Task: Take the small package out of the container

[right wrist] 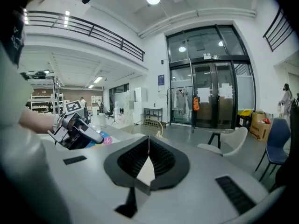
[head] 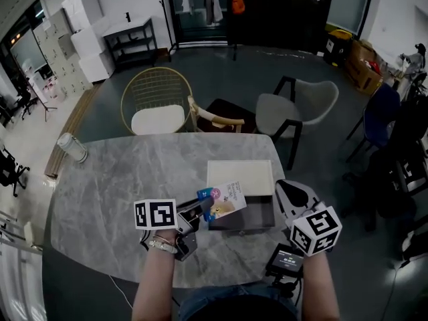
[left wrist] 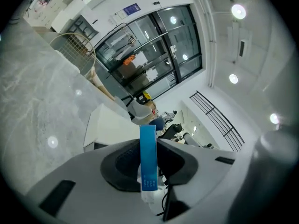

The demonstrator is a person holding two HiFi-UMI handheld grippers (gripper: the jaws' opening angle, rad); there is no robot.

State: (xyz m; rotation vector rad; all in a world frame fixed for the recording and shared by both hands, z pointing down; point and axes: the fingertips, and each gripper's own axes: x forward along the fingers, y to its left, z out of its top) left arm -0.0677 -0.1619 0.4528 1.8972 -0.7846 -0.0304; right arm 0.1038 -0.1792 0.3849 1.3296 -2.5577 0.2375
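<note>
My left gripper (left wrist: 148,143) presses its jaws on the thin edge of the small package (left wrist: 148,160). I hold it in the air over the left side of the container (head: 249,218). My right gripper (right wrist: 148,158) has its jaws together with nothing between them. It is to the right of the container, over the grey table (head: 114,179).

In the head view, the small package (head: 223,200) covers the jaw tips of the left hand-held gripper (head: 202,209) and part of the container (head: 257,214). Its print is too small to read. The left gripper view shows only its edge.
</note>
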